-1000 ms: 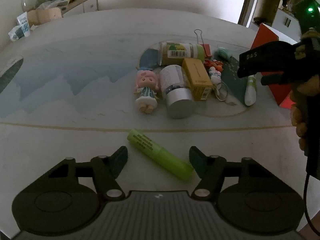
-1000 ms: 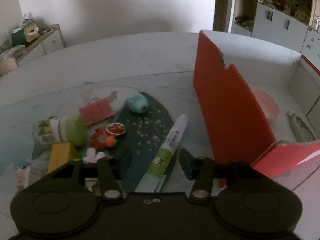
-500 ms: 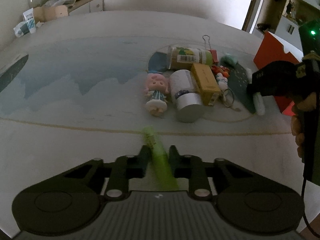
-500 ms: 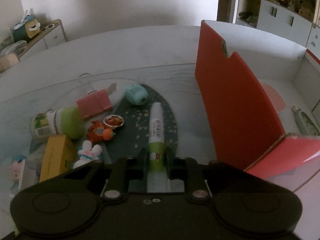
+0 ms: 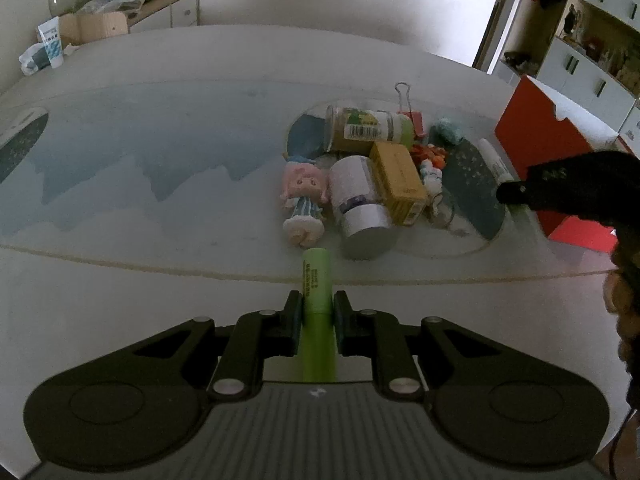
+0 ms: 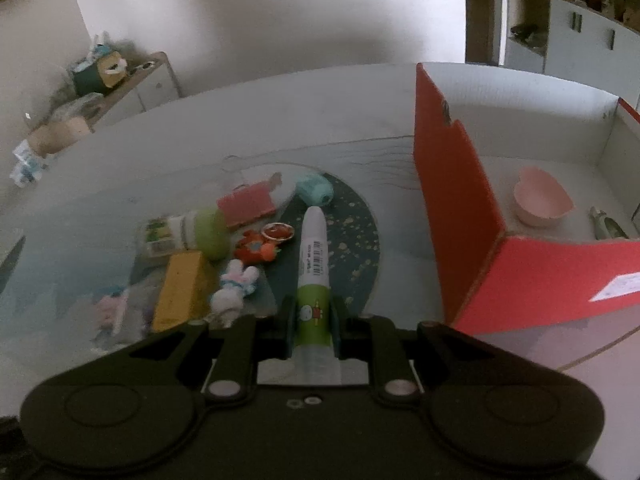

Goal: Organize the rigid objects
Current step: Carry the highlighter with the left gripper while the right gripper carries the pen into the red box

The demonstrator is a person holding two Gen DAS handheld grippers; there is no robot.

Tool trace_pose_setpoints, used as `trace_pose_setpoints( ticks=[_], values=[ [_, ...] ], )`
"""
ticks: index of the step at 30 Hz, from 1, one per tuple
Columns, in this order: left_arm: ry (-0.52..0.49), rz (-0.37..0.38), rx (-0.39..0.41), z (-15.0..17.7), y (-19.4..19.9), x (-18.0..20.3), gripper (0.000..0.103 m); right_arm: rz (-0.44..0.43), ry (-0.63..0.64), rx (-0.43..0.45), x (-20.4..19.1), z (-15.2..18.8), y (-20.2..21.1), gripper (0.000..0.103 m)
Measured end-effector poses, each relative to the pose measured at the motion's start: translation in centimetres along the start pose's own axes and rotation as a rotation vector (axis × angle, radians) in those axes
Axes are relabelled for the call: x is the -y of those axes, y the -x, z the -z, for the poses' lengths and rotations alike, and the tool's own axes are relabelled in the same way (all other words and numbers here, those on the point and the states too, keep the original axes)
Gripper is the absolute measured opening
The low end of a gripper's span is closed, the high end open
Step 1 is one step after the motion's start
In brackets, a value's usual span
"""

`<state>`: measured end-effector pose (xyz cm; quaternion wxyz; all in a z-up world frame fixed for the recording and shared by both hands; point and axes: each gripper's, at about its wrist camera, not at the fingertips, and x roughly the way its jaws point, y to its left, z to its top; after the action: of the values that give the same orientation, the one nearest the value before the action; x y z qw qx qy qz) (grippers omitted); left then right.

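My left gripper point(image 5: 316, 305) is shut on a lime-green tube point(image 5: 315, 280), which points straight ahead between the pads, near the front of the table. My right gripper point(image 6: 313, 312) is shut on a white-and-green glue tube point(image 6: 314, 256), its tip aimed over the dark mat point(image 6: 356, 248). In the left wrist view the right gripper point(image 5: 508, 192) shows at the right with the glue tube point(image 5: 494, 162) sticking out of it. A pile lies between them: a pink-haired doll point(image 5: 303, 200), a silver-capped jar point(image 5: 360, 204), a yellow box point(image 5: 397, 182) and a green-lidded jar point(image 5: 368, 130).
A red-walled white box point(image 6: 452, 216) stands at the right and holds a pink heart-shaped dish point(image 6: 542, 200). Also on the table: a pink binder clip point(image 6: 246, 208), a teal sharpener point(image 6: 315, 194), a bunny charm point(image 6: 234, 284), an orange toy point(image 6: 256, 249). A cabinet point(image 5: 168, 4) stands behind.
Both grippers went from open to shut, the left on the lime-green tube, the right on the glue tube. Each tube turned to point straight ahead. The right gripper then rose with its tube.
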<state>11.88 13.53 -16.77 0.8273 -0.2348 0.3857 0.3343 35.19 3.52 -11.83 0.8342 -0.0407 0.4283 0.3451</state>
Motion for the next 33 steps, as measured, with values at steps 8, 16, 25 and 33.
trace_pose_setpoints(
  ticks=[8,16,25,33],
  values=[
    [-0.03,0.037,0.008,-1.3,1.4,1.2,0.016,-0.063,0.0,0.012,1.5,-0.8,3.2,0.017],
    [-0.06,0.096,0.029,-4.4,3.1,4.0,0.016,-0.098,-0.005,0.051,3.4,-2.2,6.5,0.017],
    [-0.132,0.174,0.073,-8.4,4.2,9.1,0.016,-0.081,-0.018,0.103,6.7,-4.0,8.4,0.017],
    [-0.222,0.222,0.089,-10.9,3.7,15.0,0.016,-0.035,-0.027,0.131,11.1,-5.2,9.1,0.017]
  ],
)
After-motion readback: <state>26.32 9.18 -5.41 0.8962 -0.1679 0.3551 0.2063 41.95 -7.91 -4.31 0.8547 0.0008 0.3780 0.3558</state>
